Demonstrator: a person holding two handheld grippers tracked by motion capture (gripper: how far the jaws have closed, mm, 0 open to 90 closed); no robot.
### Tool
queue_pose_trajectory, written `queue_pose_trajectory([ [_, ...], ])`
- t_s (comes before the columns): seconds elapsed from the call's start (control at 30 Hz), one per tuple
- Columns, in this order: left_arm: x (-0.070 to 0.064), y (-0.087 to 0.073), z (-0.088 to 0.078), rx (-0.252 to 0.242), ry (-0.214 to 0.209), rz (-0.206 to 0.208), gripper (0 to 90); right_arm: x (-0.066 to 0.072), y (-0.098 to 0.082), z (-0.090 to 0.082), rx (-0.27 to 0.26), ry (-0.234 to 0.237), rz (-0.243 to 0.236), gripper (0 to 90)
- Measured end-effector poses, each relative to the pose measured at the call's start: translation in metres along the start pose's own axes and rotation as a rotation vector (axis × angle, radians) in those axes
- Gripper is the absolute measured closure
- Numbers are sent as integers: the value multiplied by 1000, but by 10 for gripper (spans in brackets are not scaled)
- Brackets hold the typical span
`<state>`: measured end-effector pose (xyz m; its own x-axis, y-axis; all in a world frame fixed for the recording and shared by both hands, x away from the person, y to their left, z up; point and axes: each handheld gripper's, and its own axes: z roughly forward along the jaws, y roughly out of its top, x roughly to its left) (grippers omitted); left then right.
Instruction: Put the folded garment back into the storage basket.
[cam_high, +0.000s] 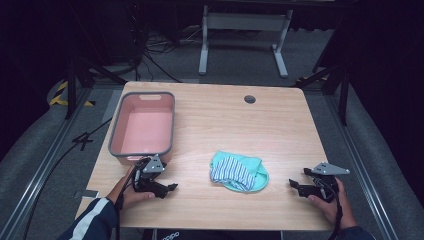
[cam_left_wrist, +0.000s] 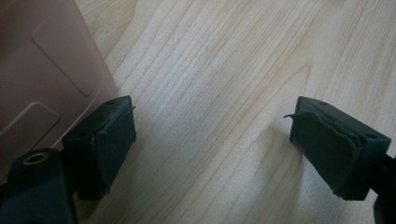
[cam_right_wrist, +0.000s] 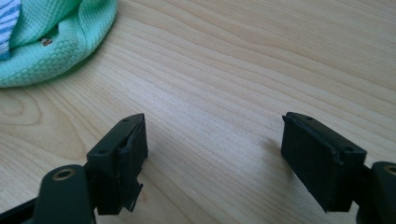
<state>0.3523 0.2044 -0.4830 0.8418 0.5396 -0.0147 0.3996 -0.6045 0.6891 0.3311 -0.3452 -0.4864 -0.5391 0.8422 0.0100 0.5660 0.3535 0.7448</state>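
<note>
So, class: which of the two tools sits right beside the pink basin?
The left tool. It rests just in front of the pink basin's near wall, while the right tool lies across the table, beyond the green cloth.

1. The cloth (cam_high: 239, 171) is mint green, with a part in blue and white stripes.
2. The basin (cam_high: 142, 125) is pink with a grey rim.
3. The desk (cam_high: 215, 120) is light wood with grain lines.
4. Both the left gripper (cam_high: 170, 188) and the right gripper (cam_high: 295, 183) are black.

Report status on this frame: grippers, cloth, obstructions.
Left hand-held gripper open, empty, beside pink bin. Right hand-held gripper open, empty, short of green cloth. Cloth bunched mid-table, untouched. Path between clear.
</note>
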Motion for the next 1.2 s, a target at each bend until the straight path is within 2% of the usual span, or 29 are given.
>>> queue_pose_trajectory([
  [0.27,0,0,0,-1,-2,3,147,0,1,1,3,-4,0,219],
  [0.5,-4,3,-2,28,10,-14,172,-1,1,2,11,-13,15,177],
  [0.63,-6,8,0,14,-26,-26,221,-1,2,1,20,-16,19,177],
  [0.7,-9,15,1,13,-21,-20,233,0,4,1,31,-20,28,211],
  [0.8,-11,27,2,-8,-4,-25,272,7,9,1,33,15,28,255],
  [0.9,-12,36,4,-10,-13,-27,299,15,15,1,22,35,17,270],
  [0.97,-12,44,9,-1,0,-27,312,22,22,2,9,61,16,288],
  [1.0,-15,49,14,2,-8,-26,293,31,29,3,4,65,-8,305],
  [1.07,-18,51,18,7,-15,-21,288,33,31,3,4,64,-20,311],
  [1.1,-22,51,23,18,-50,-21,282,42,37,5,-1,73,-33,315],
  [1.17,-23,51,25,29,-59,-15,275,47,39,6,-2,76,-48,323],
  [1.2,-25,50,27,35,-80,-10,276,48,40,6,-2,81,-56,326],
])
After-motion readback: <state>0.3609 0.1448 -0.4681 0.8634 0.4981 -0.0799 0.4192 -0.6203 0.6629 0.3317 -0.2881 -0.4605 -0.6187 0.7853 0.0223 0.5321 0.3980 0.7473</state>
